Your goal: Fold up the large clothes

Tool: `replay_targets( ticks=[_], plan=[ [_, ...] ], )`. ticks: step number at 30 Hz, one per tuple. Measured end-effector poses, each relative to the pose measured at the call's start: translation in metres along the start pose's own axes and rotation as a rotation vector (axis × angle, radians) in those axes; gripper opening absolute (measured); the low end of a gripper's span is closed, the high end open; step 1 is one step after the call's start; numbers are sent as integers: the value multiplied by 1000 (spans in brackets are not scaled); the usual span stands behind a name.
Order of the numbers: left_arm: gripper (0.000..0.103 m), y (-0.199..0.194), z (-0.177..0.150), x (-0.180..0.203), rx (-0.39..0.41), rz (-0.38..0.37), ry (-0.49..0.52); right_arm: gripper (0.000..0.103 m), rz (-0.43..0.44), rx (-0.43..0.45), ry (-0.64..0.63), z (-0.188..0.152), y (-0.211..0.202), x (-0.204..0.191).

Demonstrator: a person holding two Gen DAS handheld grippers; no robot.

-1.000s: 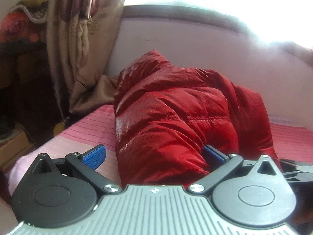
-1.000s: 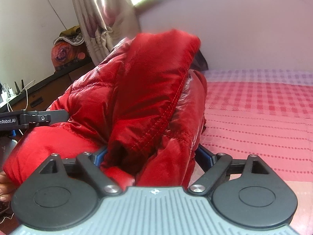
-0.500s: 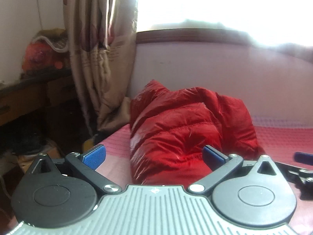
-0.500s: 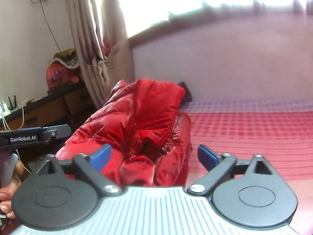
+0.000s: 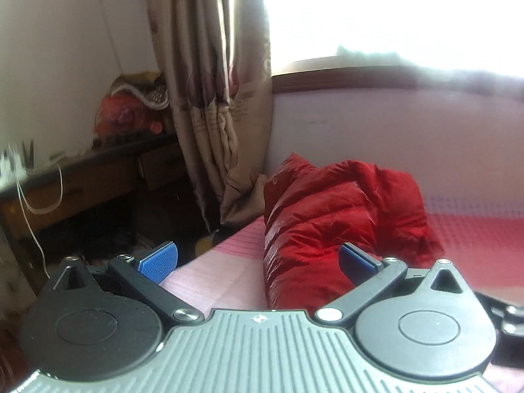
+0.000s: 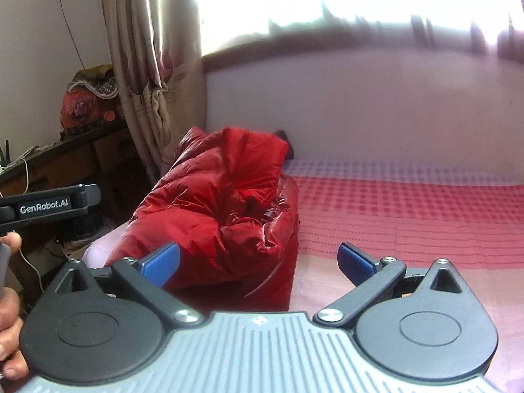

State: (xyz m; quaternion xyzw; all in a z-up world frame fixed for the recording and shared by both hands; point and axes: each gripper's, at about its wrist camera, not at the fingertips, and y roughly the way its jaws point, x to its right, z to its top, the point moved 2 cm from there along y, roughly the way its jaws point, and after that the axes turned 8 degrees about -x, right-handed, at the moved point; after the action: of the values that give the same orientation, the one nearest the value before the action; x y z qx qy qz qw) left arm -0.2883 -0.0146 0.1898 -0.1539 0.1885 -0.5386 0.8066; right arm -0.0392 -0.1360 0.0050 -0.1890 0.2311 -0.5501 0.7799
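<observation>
A red puffer jacket (image 5: pixel 340 216) lies bunched in a folded heap on the pink checked bed (image 5: pixel 222 271), close to the bed's left edge and the far wall. It also shows in the right wrist view (image 6: pixel 226 206). My left gripper (image 5: pixel 258 258) is open and empty, held back from the jacket. My right gripper (image 6: pixel 258 258) is open and empty, also short of the jacket. The left gripper's body (image 6: pixel 49 206) shows at the left edge of the right wrist view, with the hand that holds it.
A beige curtain (image 5: pixel 213 104) hangs left of the bed beside a bright window. A dark wooden desk (image 5: pixel 82 177) with cables and a red bundle stands at the left. The pink bedspread (image 6: pixel 409 216) stretches right of the jacket. A pale wall (image 6: pixel 360 104) backs the bed.
Both grippers have pulled back and up from the jacket; a second ago the right one had jacket fabric between its fingers and the left was pressed close. The jacket now rests alone.
</observation>
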Motion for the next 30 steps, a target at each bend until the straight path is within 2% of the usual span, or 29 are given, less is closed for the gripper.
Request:
replay_targets(
  ticks=[1,3,5,10,21,30],
  plan=[
    [103,-4,-1,1,-8,-15,7,103,-10,-9,-5,-1,-1,-1],
    [103,-7,-1,-3,-57,-105,-5,103,1,-26,-1,-2,-2,-1],
    [103,-6,-2,-8,-138,-195,-47,103,24,-60,18,-5,-4,-1],
    [103,4,-11,-15,-323,-279,-127,103,53,-140,51,-10,-5,-1],
    [103,13,-43,-14,-482,-238,-118,103,49,-256,-41,-30,4,-14],
    [103,24,-59,-8,-533,-230,-94,103,43,-304,-57,-46,14,-14]
  ],
)
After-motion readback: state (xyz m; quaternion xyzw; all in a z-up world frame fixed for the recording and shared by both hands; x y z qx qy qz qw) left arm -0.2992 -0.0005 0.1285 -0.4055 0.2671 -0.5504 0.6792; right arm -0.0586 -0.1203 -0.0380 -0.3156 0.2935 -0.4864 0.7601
